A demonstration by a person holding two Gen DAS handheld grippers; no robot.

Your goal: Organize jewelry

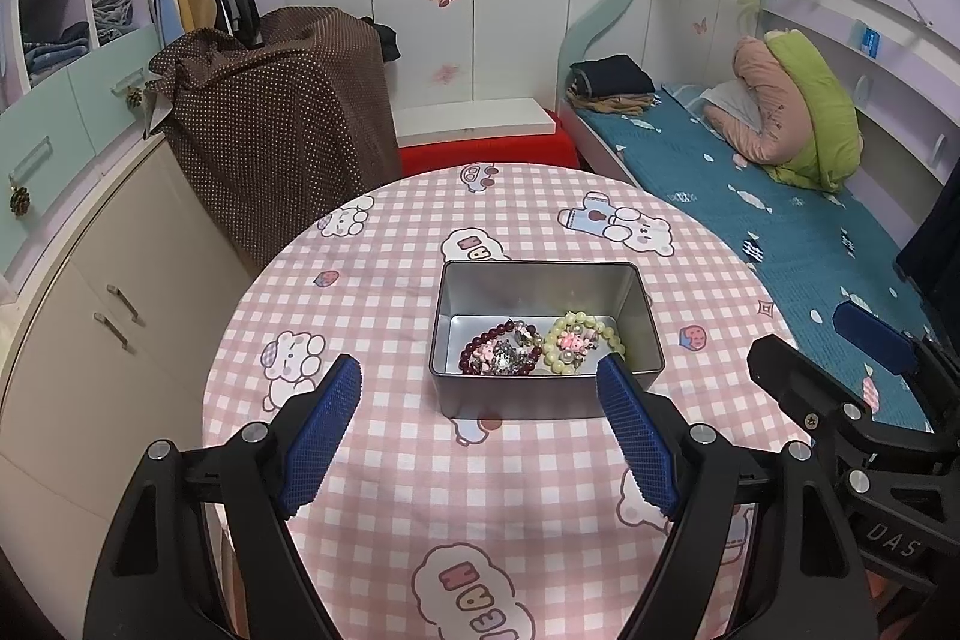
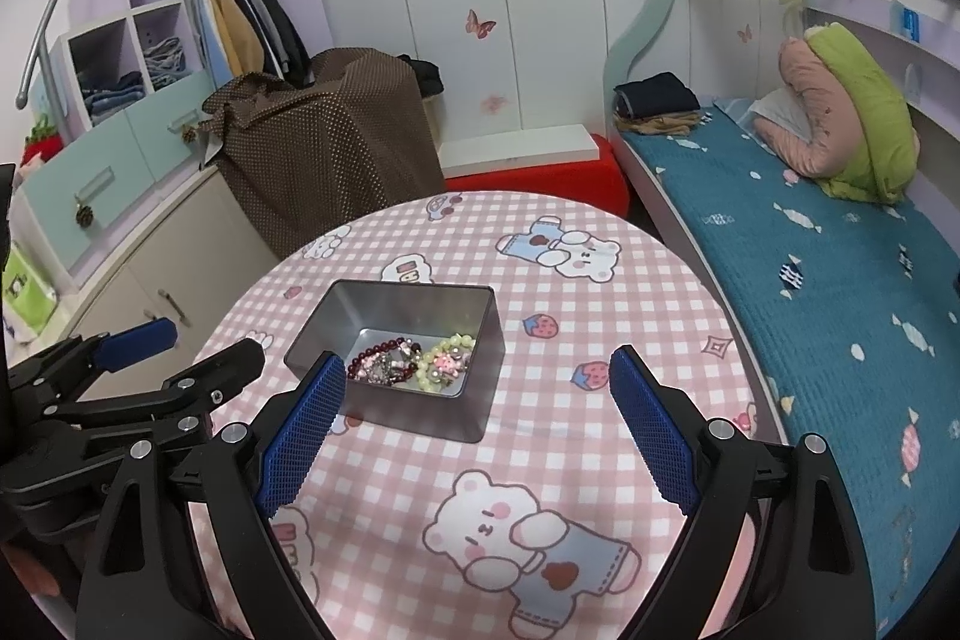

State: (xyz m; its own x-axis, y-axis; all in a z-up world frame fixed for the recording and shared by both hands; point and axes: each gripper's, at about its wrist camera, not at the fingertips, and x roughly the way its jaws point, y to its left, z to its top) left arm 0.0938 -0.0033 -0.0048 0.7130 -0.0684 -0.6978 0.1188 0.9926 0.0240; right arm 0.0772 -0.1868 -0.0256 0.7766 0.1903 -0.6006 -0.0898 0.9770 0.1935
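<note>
Both my jaws are spread wide and empty above the pink checked desk [image 1: 372, 292]. The metal tin [image 1: 543, 280] sits mid-desk, holding a dark red bracelet [image 1: 480, 349] and a pale green bracelet [image 1: 585, 334]. I should probably lift each bracelet separately, pinching its beads gently.

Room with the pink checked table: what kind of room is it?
Most likely a child's bedroom: a bed with a teal cover, hanging clothes in an open wardrobe, and butterfly stickers on the white doors.
</note>
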